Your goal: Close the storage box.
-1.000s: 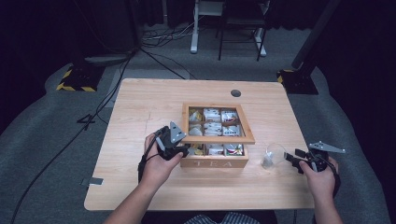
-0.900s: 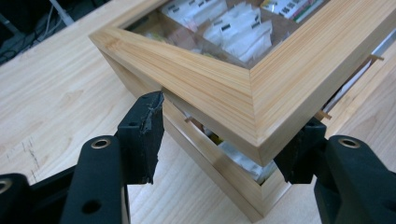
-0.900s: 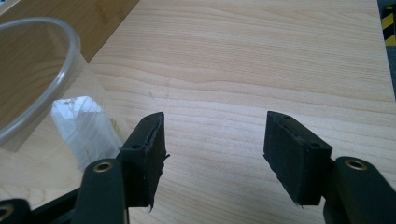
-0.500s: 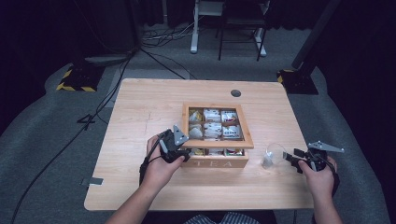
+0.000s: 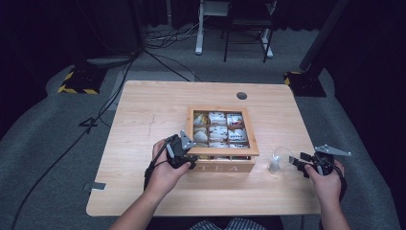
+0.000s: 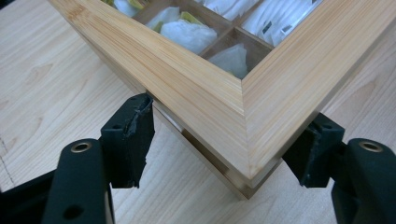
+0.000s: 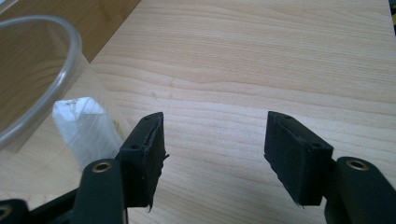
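A wooden tea box [image 5: 253, 139] marked TEA stands at the middle of the table, with several tea bags [image 5: 218, 132] showing through its framed lid [image 6: 201, 88]. My left gripper [image 5: 188, 154] sits at the box's near left corner. In the left gripper view its jaws [image 6: 222, 144] straddle that lid corner and have just been opening; the pads [image 6: 133, 137] stand apart from the wood. To the box's right a clear plastic cup [image 5: 280, 159] lies on its side, holding a white packet [image 7: 86, 123]. My right gripper [image 5: 300, 160] is open just beside the cup [image 7: 32, 79], nothing between its fingers [image 7: 215, 149].
The light wooden table [image 5: 153, 110] has a round cable hole [image 5: 242, 95] at its far side. Beyond it are a chair and desk legs [image 5: 234, 33] and cables [image 5: 119, 76] on the grey floor. Bare wood lies left of the box and along the near edge.
The left gripper's jaws have widened at the box's corner, and the hand has shifted slightly toward the near edge. The right gripper and the cup have stayed put.
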The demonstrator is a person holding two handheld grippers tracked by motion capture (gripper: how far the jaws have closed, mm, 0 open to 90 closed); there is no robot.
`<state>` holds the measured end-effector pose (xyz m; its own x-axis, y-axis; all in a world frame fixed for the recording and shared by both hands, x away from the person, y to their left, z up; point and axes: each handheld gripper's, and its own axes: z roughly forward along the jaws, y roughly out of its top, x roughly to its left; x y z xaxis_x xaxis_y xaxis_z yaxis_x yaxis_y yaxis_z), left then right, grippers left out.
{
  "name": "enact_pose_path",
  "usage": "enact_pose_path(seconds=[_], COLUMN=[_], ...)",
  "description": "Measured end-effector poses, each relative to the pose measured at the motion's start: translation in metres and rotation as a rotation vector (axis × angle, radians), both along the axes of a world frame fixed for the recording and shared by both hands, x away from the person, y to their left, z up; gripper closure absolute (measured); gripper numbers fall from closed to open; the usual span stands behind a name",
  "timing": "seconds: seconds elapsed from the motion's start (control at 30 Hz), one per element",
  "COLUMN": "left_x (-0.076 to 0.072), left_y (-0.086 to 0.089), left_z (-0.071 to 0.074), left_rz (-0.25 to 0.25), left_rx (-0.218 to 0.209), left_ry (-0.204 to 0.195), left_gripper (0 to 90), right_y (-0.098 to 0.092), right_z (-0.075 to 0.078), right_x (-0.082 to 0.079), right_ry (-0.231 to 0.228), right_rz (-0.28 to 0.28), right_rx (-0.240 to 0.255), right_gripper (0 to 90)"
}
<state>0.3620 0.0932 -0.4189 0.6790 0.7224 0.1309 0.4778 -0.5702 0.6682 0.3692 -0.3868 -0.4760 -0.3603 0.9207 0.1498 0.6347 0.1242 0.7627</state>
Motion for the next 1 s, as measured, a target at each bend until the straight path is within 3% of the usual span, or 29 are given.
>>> enact_pose_path(seconds=[0.53, 0.67, 0.77, 0.9, 1.0], left_x=[0.0000, 0.0003, 0.0001, -0.0004, -0.0007], left_y=[0.0006, 0.0018, 0.0020, -0.0014, -0.0022], left_z=[0.0002, 0.0004, 0.0003, -0.0044, -0.0061], left_rz=[-0.011, -0.016, -0.019, -0.037, -0.035], left_rx=[-0.005, -0.015, -0.011, 0.036, 0.035], left_ry=[0.045, 0.072, 0.078, 0.119, 0.125], left_gripper=[28.5, 27.3, 26.3, 24.0, 22.0], right_y=[-0.0003, -0.0003, -0.0004, -0.0001, 0.0003], right_z=[-0.0011, -0.0012, -0.0012, -0.0015, -0.0012], right_x=[0.0000, 0.0002, 0.0004, 0.0006, 0.0008], right_ry=[0.002, 0.002, -0.001, -0.001, 0.001], right_rz=[-0.003, -0.003, 0.000, 0.002, -0.002], right_rx=[0.003, 0.003, 0.002, 0.001, 0.007], right_gripper=[38.1, 38.2, 38.1, 38.0, 37.9])
